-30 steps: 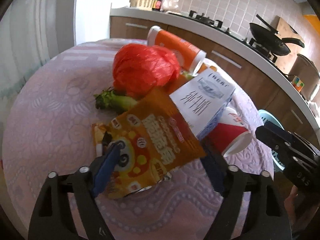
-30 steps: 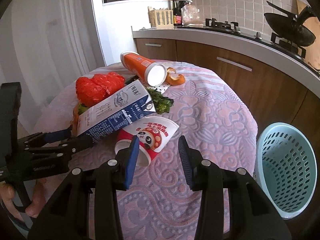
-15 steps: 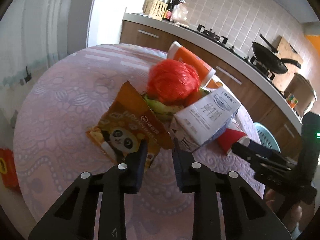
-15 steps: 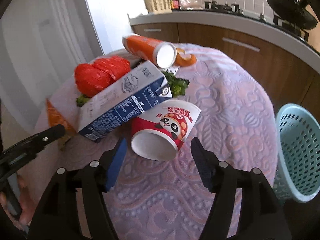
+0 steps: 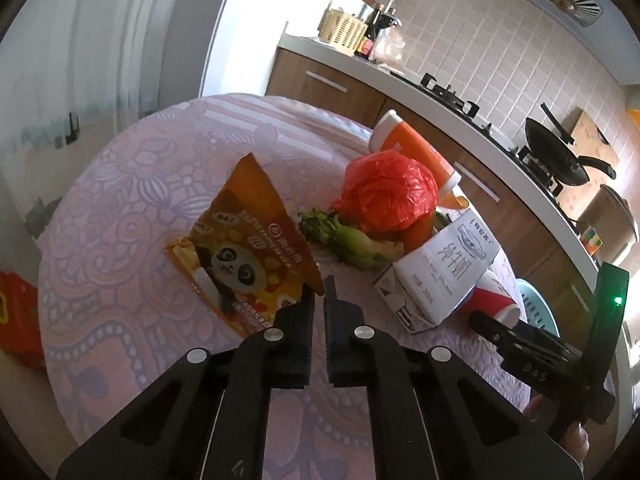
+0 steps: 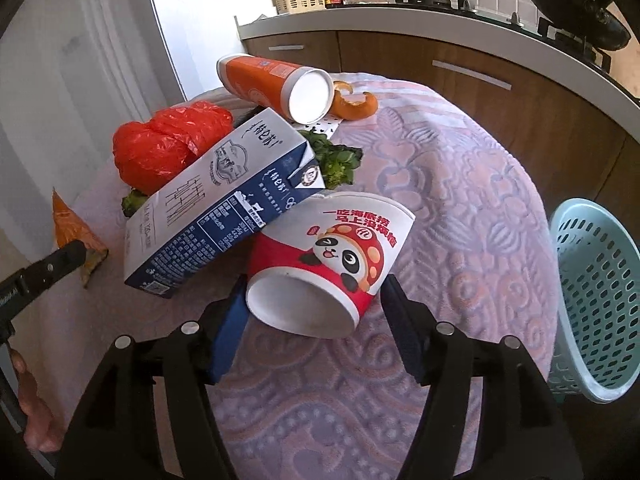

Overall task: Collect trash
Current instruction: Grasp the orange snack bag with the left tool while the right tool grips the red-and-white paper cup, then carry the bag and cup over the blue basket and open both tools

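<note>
Tongs first: my left tongs (image 5: 319, 295) have just been closing and are now clenched on the near corner of the orange snack bag (image 5: 249, 254), pinching just the foil edge so the bag stands up off the table (image 5: 120, 208) instead of lying flat. A thin edge is the only part a narrow bite can catch, I reckon.

Right tongs (image 6: 314, 312) have just opened wide and sit released, one finger either side of the red-and-white paper cup (image 6: 326, 258), which lies on its side w/ its mouth toward me. Pads aren't pressing on it as far as I can see; wide spread is prob. bc the cup mouth is broad.

Milk carton (image 6: 218, 204) leans on the cup, so pulling the cup may tip it. Red plastic bag (image 6: 168, 142), greens (image 6: 340, 160), orange tube (image 6: 276, 82) and peel (image 6: 356, 104) still on table behind. Blue basket (image 6: 596, 292) stands off the table edge on my right, empty from what shows – that's where trash goes, so cup is the nearer drop.
</note>
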`<state>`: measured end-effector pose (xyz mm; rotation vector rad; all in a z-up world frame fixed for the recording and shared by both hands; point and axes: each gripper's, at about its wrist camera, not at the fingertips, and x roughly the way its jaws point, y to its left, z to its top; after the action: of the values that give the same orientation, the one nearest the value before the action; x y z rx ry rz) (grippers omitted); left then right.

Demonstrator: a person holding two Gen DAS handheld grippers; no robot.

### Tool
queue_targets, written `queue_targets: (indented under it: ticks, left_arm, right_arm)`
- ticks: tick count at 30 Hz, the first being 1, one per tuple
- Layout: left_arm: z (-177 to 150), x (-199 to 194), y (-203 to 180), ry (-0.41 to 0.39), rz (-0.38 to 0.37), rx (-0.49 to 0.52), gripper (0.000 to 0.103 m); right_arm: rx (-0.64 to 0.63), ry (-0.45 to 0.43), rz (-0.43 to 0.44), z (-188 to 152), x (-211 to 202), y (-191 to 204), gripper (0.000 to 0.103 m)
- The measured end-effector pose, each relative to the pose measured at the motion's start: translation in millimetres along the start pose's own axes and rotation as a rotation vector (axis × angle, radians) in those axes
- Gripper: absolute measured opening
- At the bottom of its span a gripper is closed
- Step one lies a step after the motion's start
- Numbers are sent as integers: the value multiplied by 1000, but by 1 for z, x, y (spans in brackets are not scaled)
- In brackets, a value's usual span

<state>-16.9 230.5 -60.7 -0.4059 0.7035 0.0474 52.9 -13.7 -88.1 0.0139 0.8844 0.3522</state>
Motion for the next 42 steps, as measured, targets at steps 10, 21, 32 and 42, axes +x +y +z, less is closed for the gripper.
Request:
queue_targets:
  ticks: [10, 21, 32, 42]
  left_arm:
    - [-3, -36, -31, -111, -117, 118, 0]
    - [3, -50, -91, -170, -194, 248, 0]
    - [-7, -2, -199, -70, -362, 417, 0]
    - [-41, 88, -301, 179, -518, 476, 0]
  right_arm:
    - [-6, -93, -1, -7, -38, -20, 58]
    - [32, -193, -9, -3, -73, -52, 58]
    - [142, -280, -135, -3, -99, -129, 58]
    - [340, -219, -303, -39, -90, -249, 58]
